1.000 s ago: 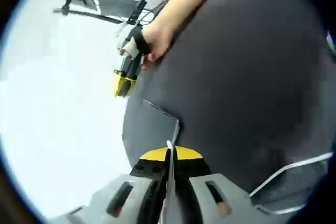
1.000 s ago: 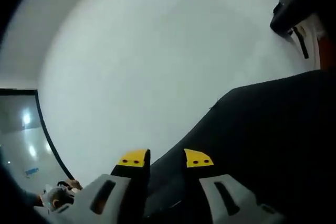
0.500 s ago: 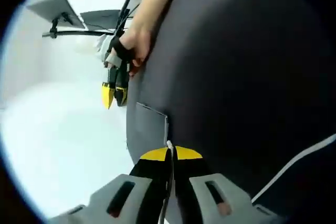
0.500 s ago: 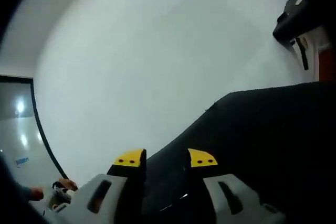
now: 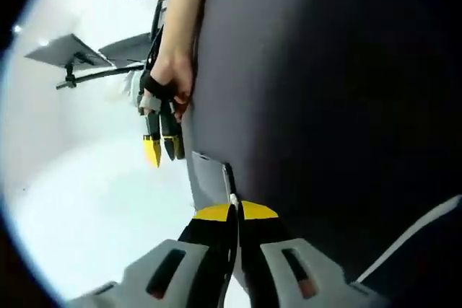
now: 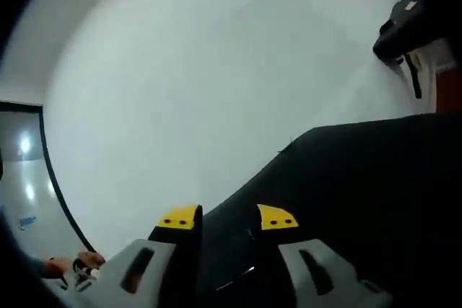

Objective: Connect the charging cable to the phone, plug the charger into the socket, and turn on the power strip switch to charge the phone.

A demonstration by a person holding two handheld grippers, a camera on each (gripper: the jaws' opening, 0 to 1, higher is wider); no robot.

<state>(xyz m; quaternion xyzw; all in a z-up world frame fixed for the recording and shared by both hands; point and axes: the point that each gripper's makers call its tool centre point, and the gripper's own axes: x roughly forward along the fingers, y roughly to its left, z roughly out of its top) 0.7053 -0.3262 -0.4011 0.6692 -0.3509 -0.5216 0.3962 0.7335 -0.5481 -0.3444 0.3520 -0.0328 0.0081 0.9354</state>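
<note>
In the left gripper view my left gripper has its jaws pressed together on a thin white cable that runs down between them. More white cable crosses the lower right. Just beyond the tips stands a flat dark grey slab, seemingly the phone seen nearly edge-on. Further off, a hand holds my right gripper, yellow tips pointing down. In the right gripper view the right gripper stands open with nothing between its fingers, in front of dark cloth.
The person's dark clothing takes up the right of the left gripper view. Flat grey panels on a black stand sit at the upper left. A black object hangs at the upper right, and a white wall lies behind.
The left gripper view has rolled, so the hand with the right gripper now appears more upright and closer to the slab. The right gripper view has barely shifted.
</note>
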